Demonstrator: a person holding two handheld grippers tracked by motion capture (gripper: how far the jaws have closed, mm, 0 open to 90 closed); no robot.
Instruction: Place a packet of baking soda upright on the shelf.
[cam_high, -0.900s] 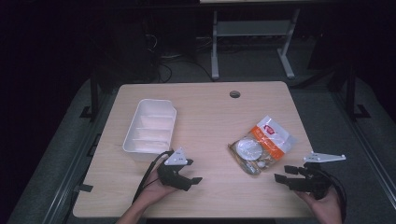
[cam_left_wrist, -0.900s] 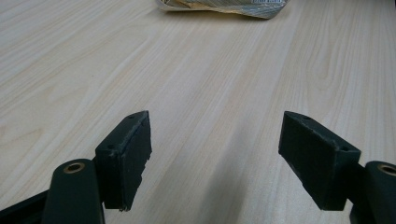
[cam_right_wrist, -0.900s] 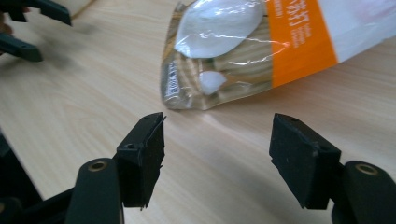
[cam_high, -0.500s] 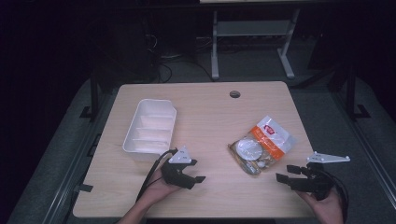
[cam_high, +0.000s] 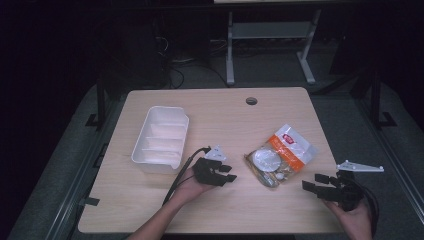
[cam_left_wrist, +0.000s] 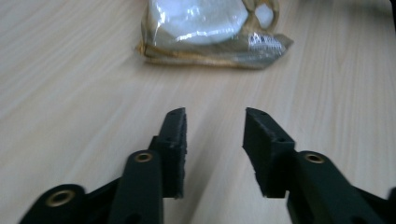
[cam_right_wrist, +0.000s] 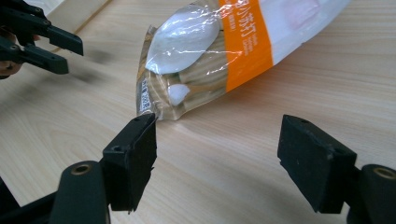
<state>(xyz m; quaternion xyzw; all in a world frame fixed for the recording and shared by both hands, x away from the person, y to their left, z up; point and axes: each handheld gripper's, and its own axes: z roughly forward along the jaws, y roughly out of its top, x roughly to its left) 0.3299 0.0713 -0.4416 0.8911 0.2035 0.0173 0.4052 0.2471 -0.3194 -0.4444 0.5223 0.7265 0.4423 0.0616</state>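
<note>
A clear snack bag (cam_high: 280, 156) with an orange band lies on the wooden table (cam_high: 220, 120), right of centre. The left tool (cam_high: 227, 173) rests just left of it with jaws apart, empty. The right tool (cam_high: 314, 182) hovers near the bag's lower right, jaws wide apart, empty. A white tray (cam_high: 161, 138) sits at the left, well apart from the bag

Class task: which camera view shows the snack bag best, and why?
The right gripper view: the snack bag lies close, its orange band and clear end sharp. The left gripper view shows one blurred end. The high view shows the whole bag, small.
</note>
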